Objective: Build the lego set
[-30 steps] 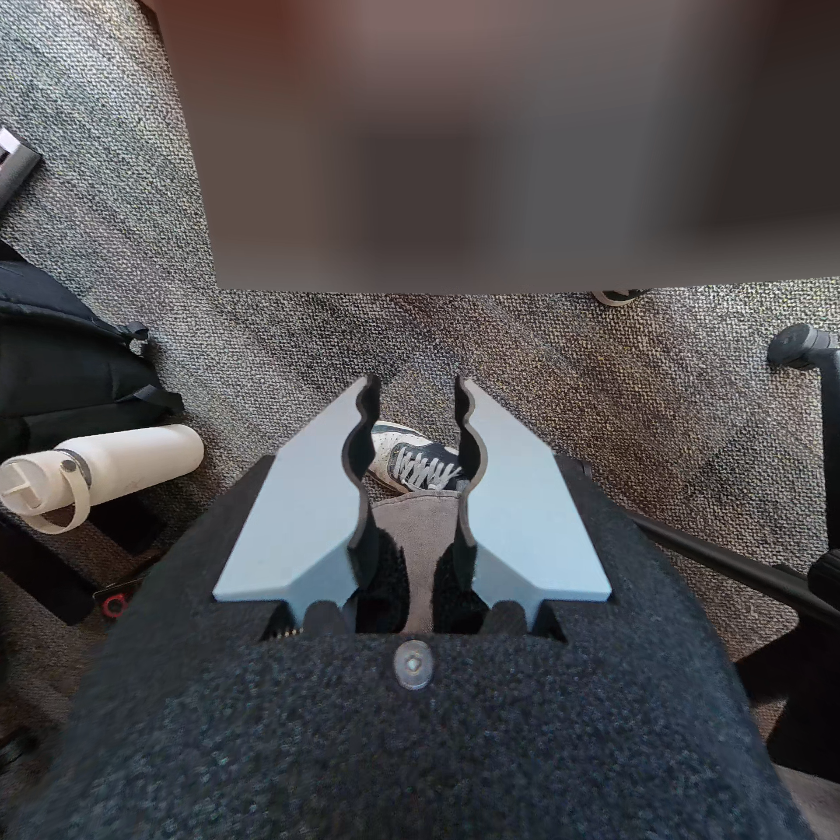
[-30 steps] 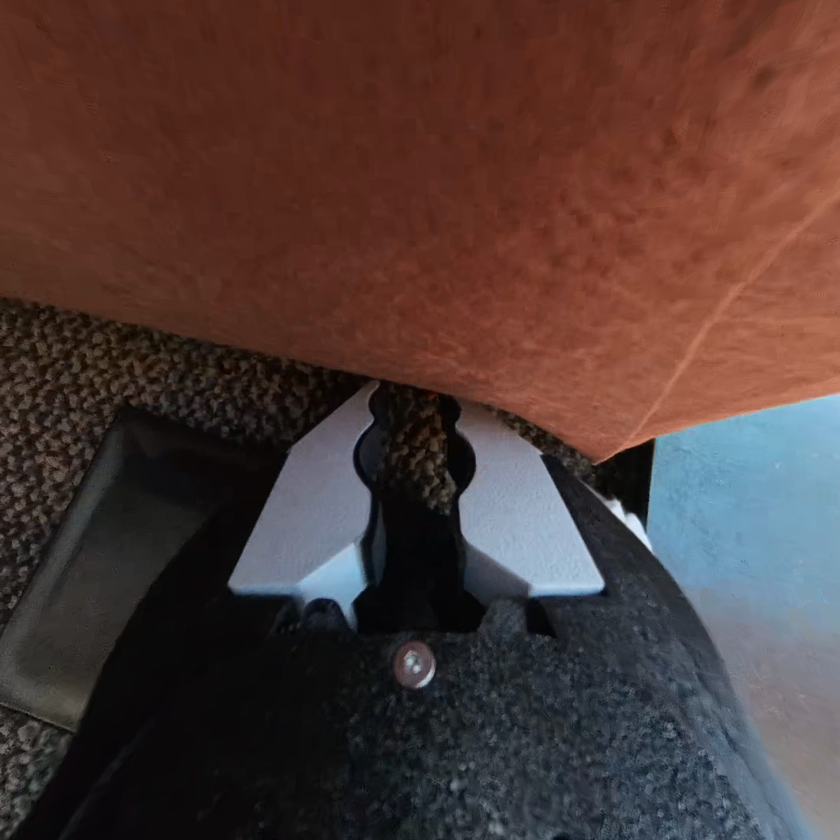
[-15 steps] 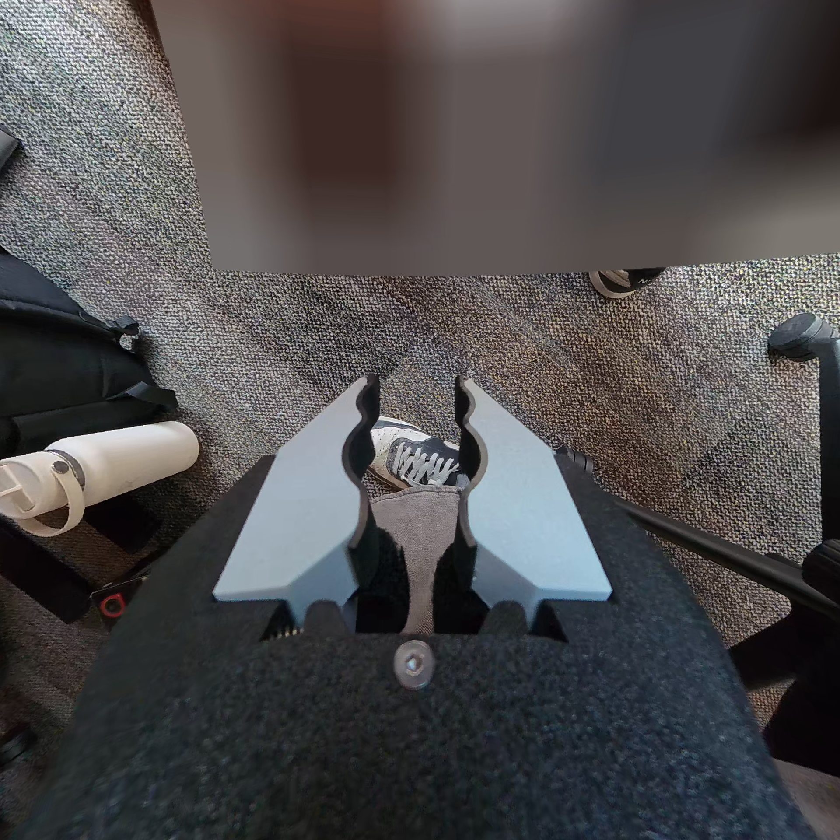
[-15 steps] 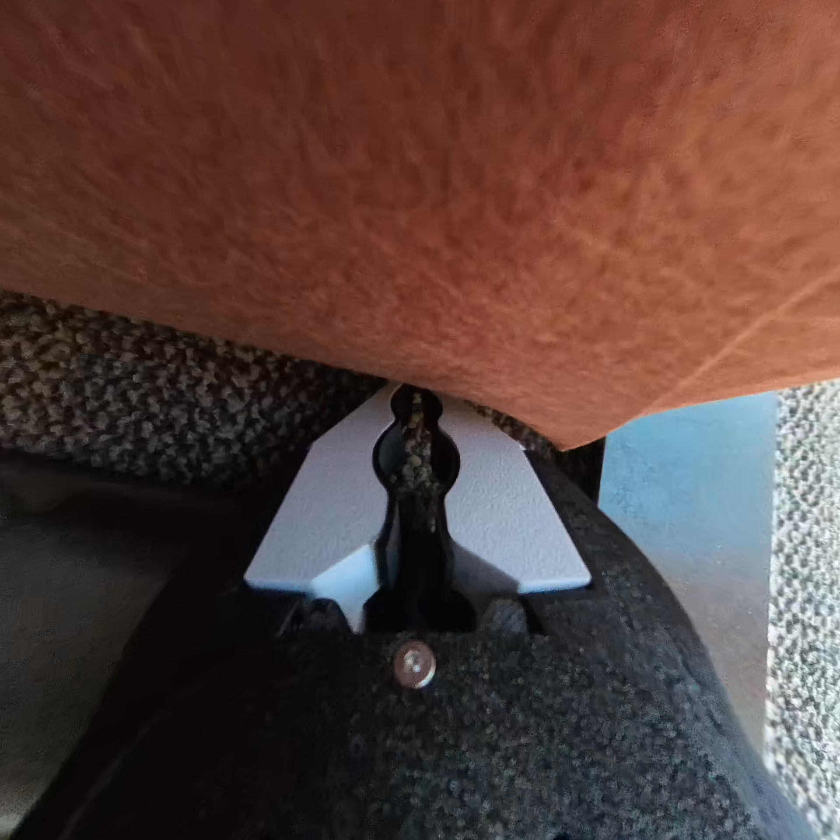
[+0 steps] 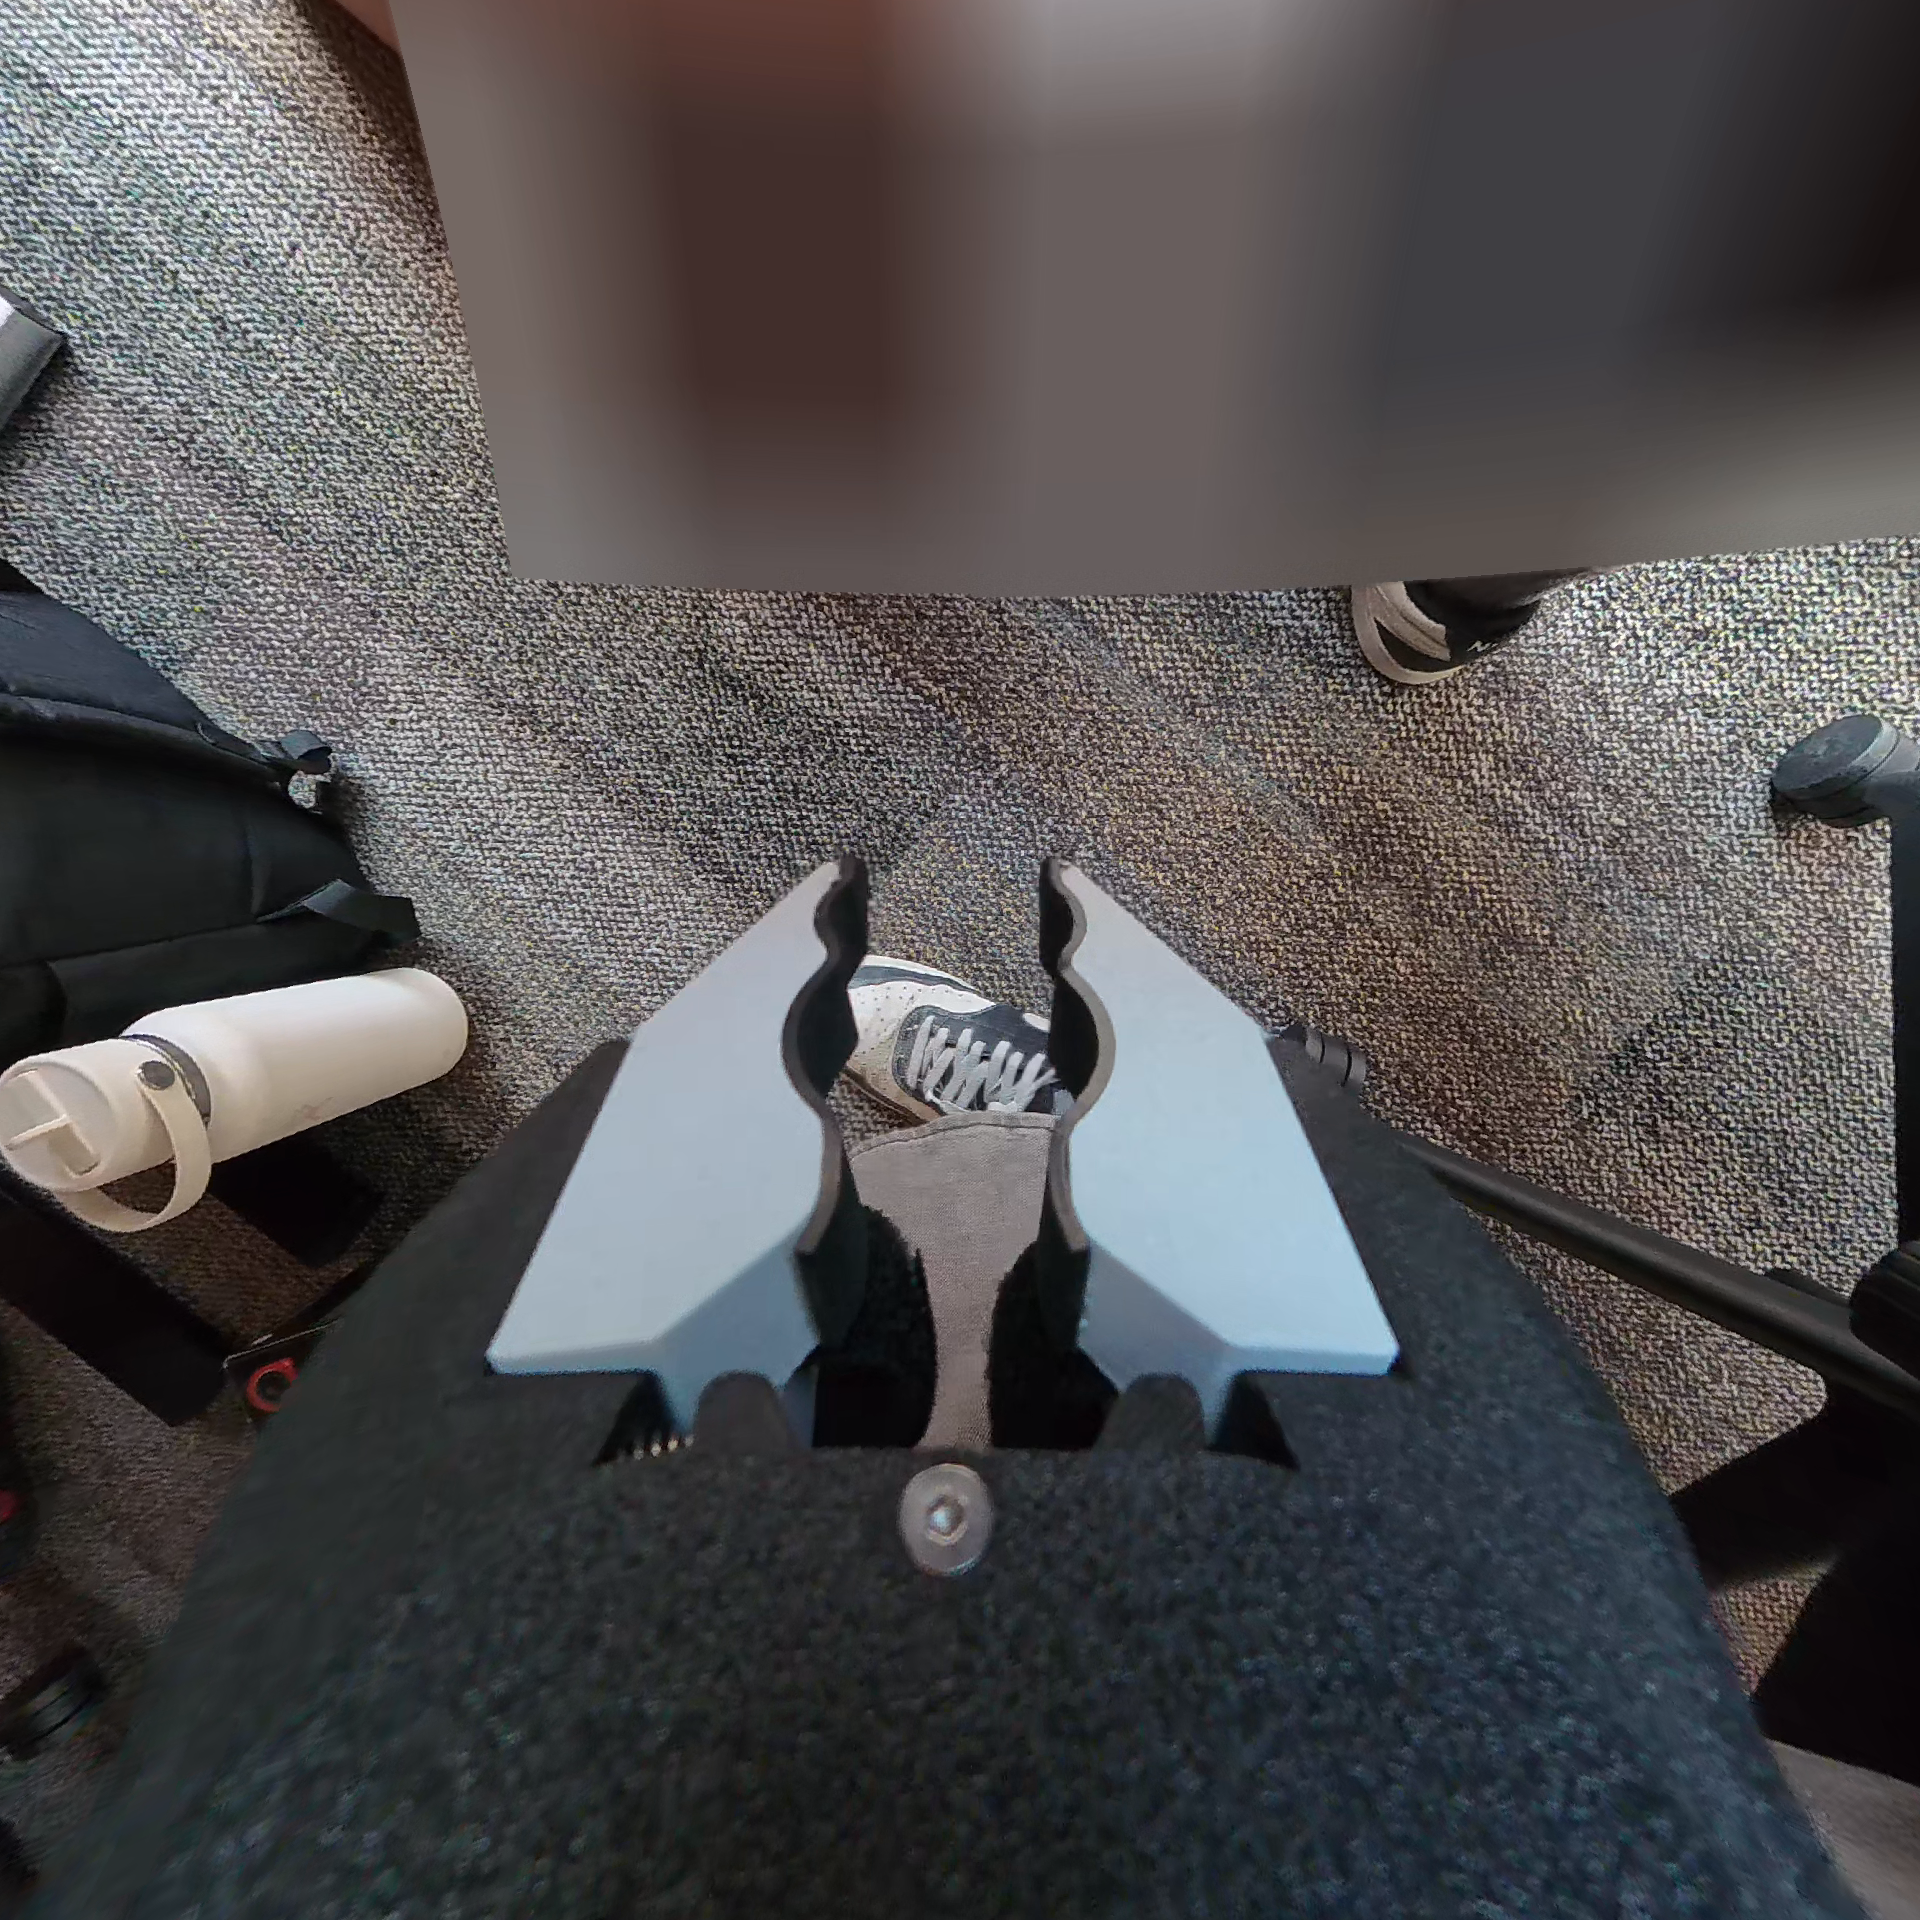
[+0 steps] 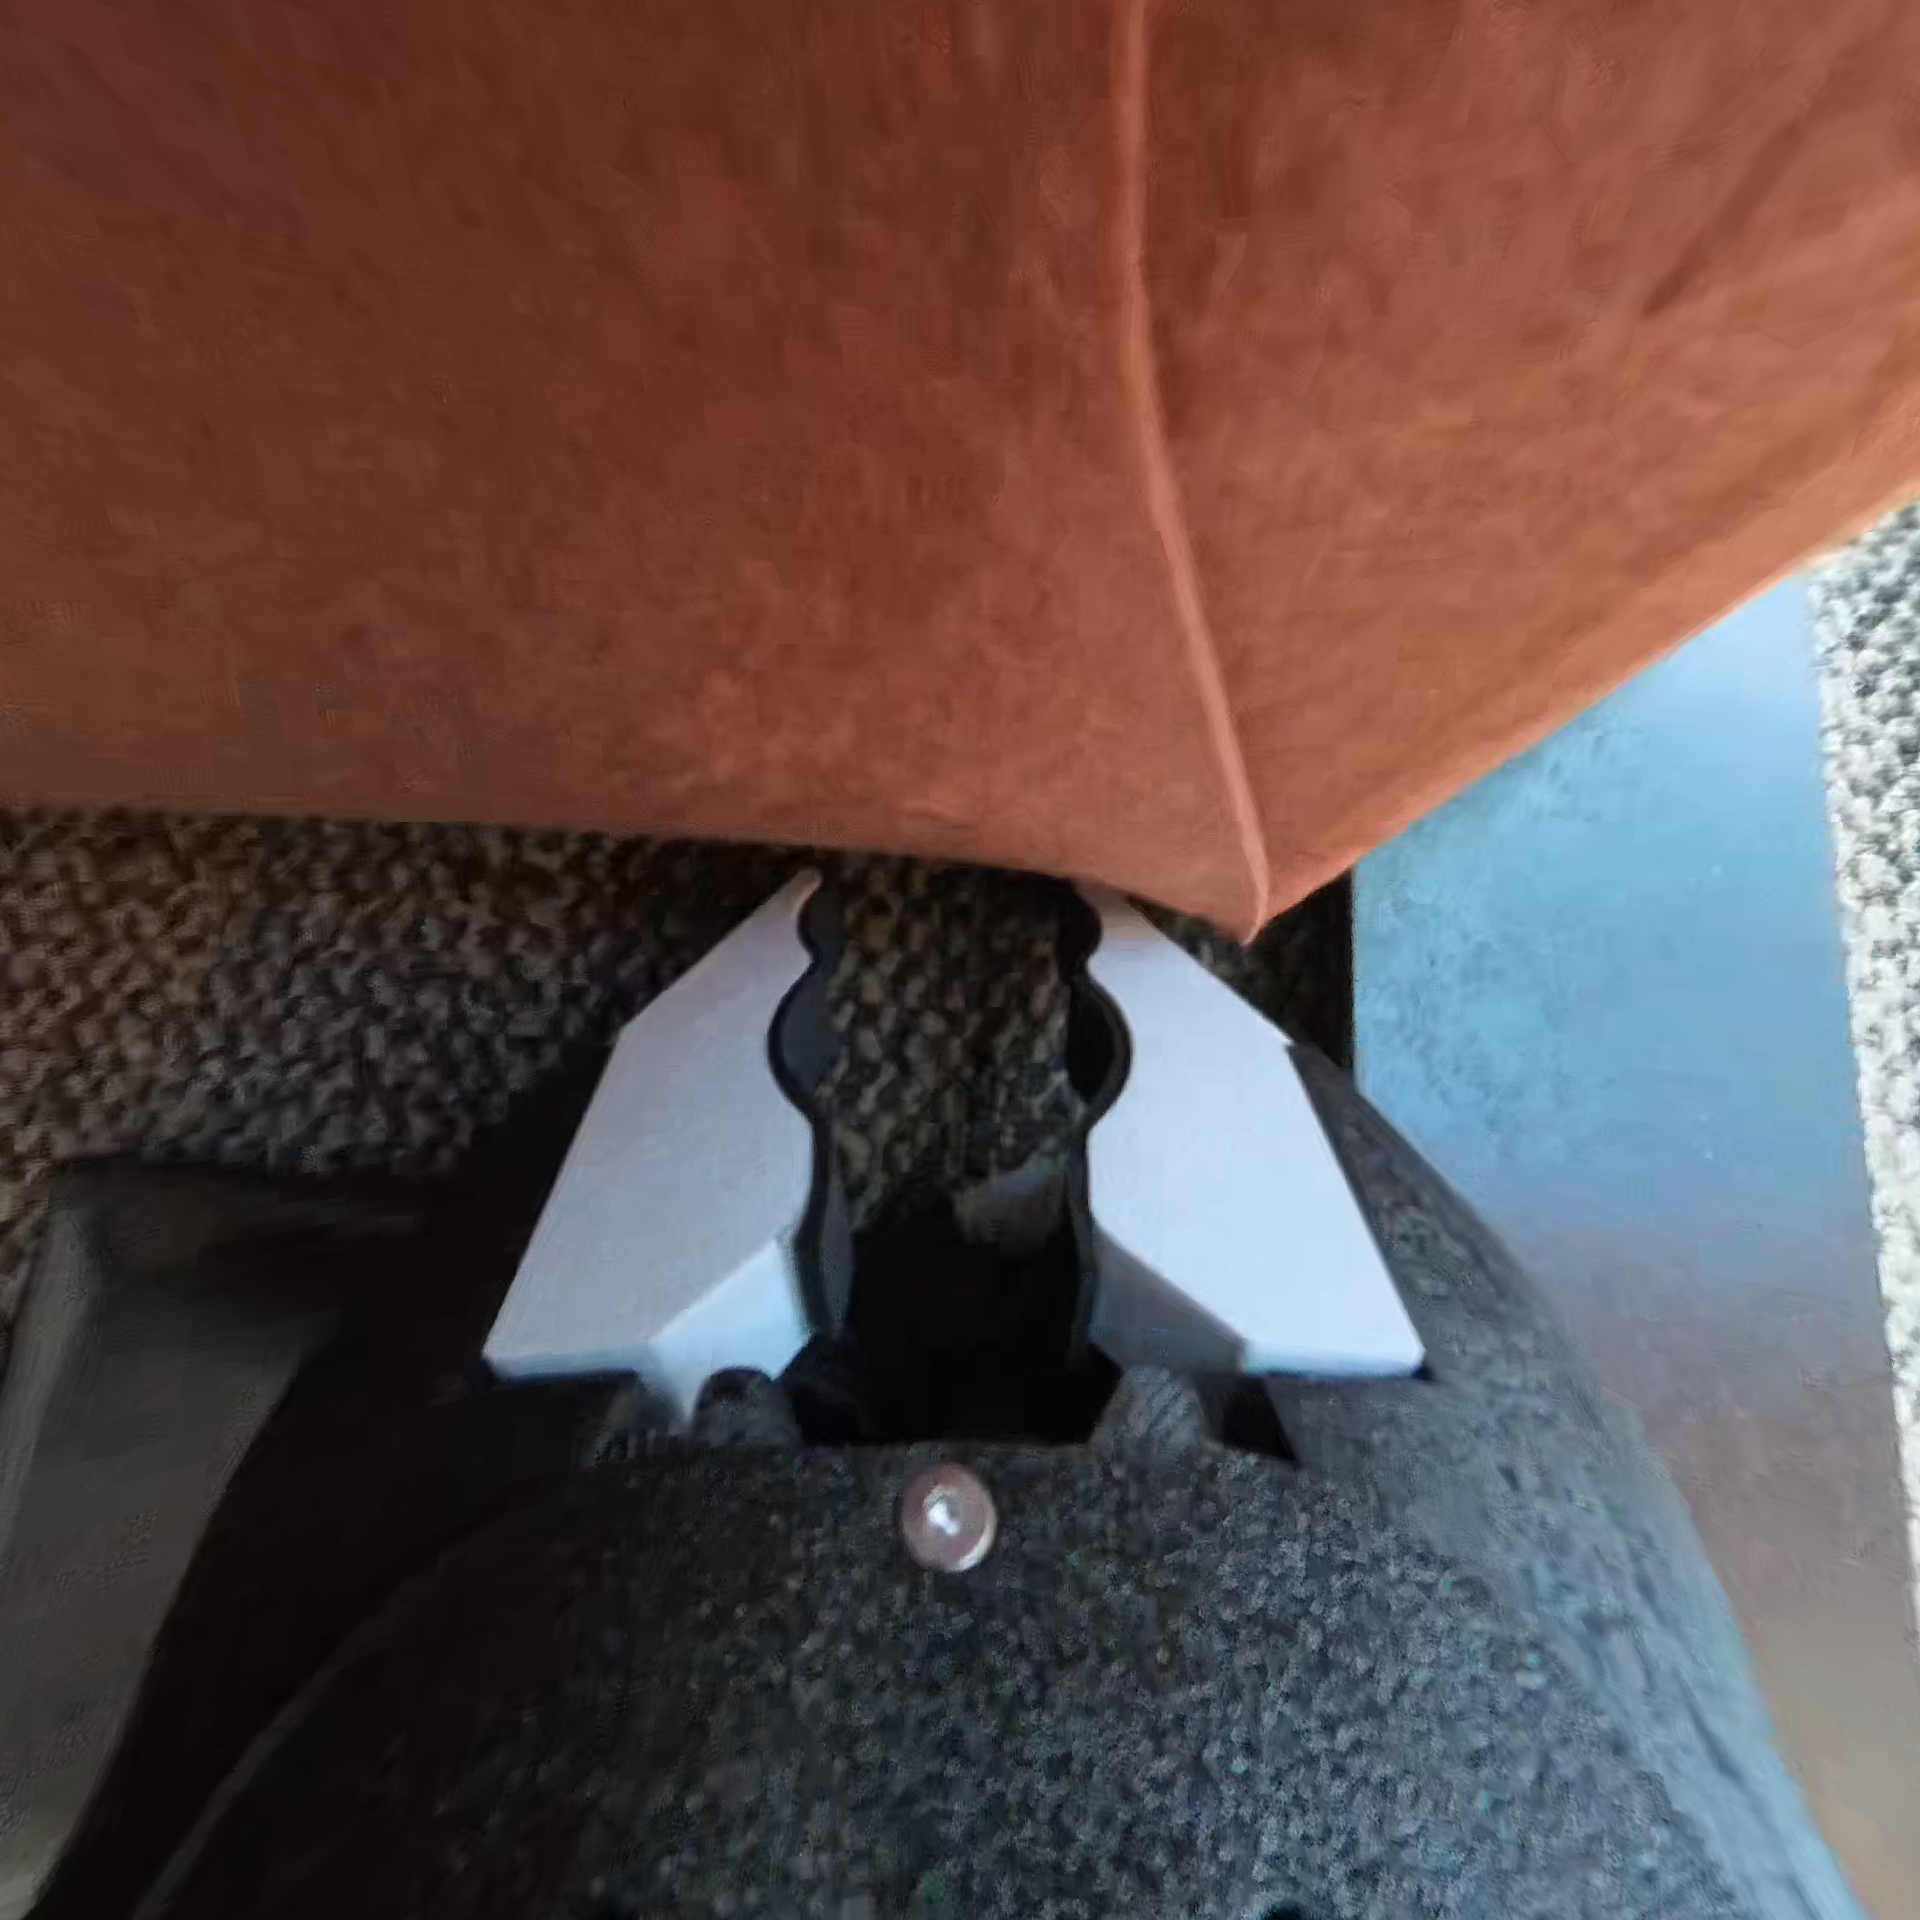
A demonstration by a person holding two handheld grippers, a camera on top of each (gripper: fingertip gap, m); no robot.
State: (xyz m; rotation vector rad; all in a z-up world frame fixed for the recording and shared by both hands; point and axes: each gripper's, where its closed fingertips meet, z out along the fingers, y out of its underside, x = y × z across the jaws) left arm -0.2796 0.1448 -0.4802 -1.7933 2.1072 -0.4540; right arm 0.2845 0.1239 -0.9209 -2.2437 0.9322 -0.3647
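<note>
Left gripper (image 5: 954, 883) — jaws open, empty, above carpet (image 5: 1039, 748) and a shoe (image 5: 935, 1029). Right gripper (image 6: 951, 904) — jaws open, empty, fingertips at orange fabric (image 6: 727, 416) edge.

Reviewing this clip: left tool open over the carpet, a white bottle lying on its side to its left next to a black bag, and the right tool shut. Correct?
Not quite. The right wrist view shows the right tool open, carpet visible between its fingers. The left tool, white bottle and black bag are as stated.

Right fingertips (image 6: 1112, 914) tucked under orange cloth (image 6: 727, 416); backpack (image 5: 125, 852) cropped.
</note>
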